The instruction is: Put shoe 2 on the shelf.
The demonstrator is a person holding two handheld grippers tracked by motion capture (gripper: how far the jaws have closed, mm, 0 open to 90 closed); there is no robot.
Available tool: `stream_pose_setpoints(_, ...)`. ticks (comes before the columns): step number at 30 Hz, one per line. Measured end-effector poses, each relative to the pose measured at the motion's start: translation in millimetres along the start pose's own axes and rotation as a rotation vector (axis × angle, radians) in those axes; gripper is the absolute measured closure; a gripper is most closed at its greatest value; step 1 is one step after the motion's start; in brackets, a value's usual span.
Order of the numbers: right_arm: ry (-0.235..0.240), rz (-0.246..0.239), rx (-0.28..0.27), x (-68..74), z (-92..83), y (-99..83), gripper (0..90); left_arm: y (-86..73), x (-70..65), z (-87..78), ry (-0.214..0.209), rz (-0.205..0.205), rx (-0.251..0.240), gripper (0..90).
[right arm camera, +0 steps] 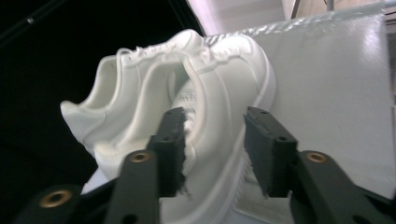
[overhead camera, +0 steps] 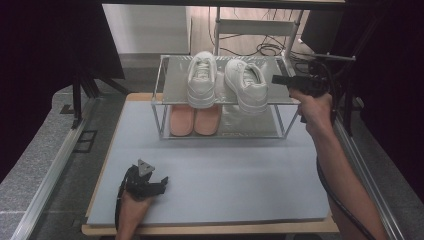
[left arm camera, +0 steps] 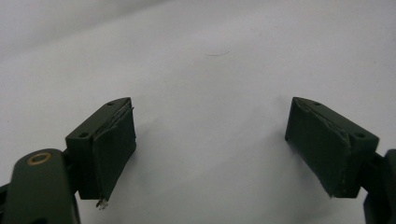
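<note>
Two tiers, four shoes, work judged close to finished.

Largest first: table (overhead camera: 100, 227), covered by a grey mat (overhead camera: 225, 185). At the mat's far edge, a metal rack (overhead camera: 161, 107) with an upper and a lower shelf.

On the upper shelf, side by side and apart: left sneaker (overhead camera: 202, 80) and right sneaker (overhead camera: 246, 84), both white, upright, toes toward the person. Left sneaker square to the shelf; right sneaker turned slightly askew, toe near the front edge. On the lower shelf, beneath the left sneaker: a pair of pink slippers (overhead camera: 195, 120), touching each other.

At the right end of the upper shelf: right gripper (overhead camera: 276, 79), level, aimed at the right sneaker (right arm camera: 224, 93). Jaws parted and not pressing, with the shoe's side wall in the gap between them in the right gripper view (right arm camera: 212, 116). Read as a shoe already set down and let go.

Near the front of the mat: left gripper (overhead camera: 155, 182), resting low, jaws spread wide (left arm camera: 210, 105) over bare mat, holding nothing.

Done, by this reading: both pairs shelved. Left, at most: straightening the right sneaker and drawing the right gripper clear of the rack.
</note>
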State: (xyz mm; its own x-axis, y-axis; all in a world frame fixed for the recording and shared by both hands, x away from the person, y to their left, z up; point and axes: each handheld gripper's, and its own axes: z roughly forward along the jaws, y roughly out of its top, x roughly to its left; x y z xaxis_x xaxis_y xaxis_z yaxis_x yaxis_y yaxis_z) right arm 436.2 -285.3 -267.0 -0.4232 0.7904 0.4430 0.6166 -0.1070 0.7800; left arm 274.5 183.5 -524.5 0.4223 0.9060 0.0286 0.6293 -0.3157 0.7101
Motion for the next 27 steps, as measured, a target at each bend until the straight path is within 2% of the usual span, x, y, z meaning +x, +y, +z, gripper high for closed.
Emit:
stream_pose_setpoints(5,0.003,-0.016,0.022,-5.1,-10.1,-19.4,83.3,0.0,0.2,0.0,-0.001,0.000,0.000,16.2)
stream_pose_setpoints(6,0.003,-0.016,0.022,-5.1,-10.1,-19.4,83.3,0.0,0.2,0.0,-0.001,0.000,0.000,16.2)
stream_pose_setpoints(8,0.000,-0.040,0.032,-4.1,-10.9,-27.9,89.7,0.0,0.1,0.2,-0.001,0.000,-0.002,16.3)
stream_pose_setpoints(9,-0.003,-0.058,0.040,-2.8,-11.2,-32.1,90.0,0.0,0.1,0.1,-0.001,0.000,-0.001,16.2)
stream_pose_setpoints(11,-0.047,-0.127,0.051,2.5,-8.8,-46.4,90.0,0.0,0.1,0.1,-0.001,0.000,-0.002,16.2)
stream_pose_setpoints(12,-0.047,-0.127,0.051,2.5,-8.8,-46.4,90.0,0.0,0.1,0.1,-0.001,0.000,-0.002,16.2)
stream_pose_setpoints(13,-0.056,-0.148,0.056,3.8,-6.8,-55.2,90.0,-0.1,0.0,0.2,0.001,0.000,-0.002,16.3)
stream_pose_setpoints(17,-0.046,-0.157,0.055,1.9,-2.6,-67.7,90.0,-0.1,-0.1,0.2,0.001,0.001,-0.003,16.3)
stream_pose_setpoints(23,-0.010,-0.162,0.054,5.2,7.7,-73.4,90.0,-0.1,-0.2,0.2,0.002,0.001,-0.003,16.3)
stream_pose_setpoints(27,-0.029,-0.174,0.042,10.1,9.9,-73.5,90.0,-0.1,-0.3,0.2,0.002,0.001,-0.003,16.3)
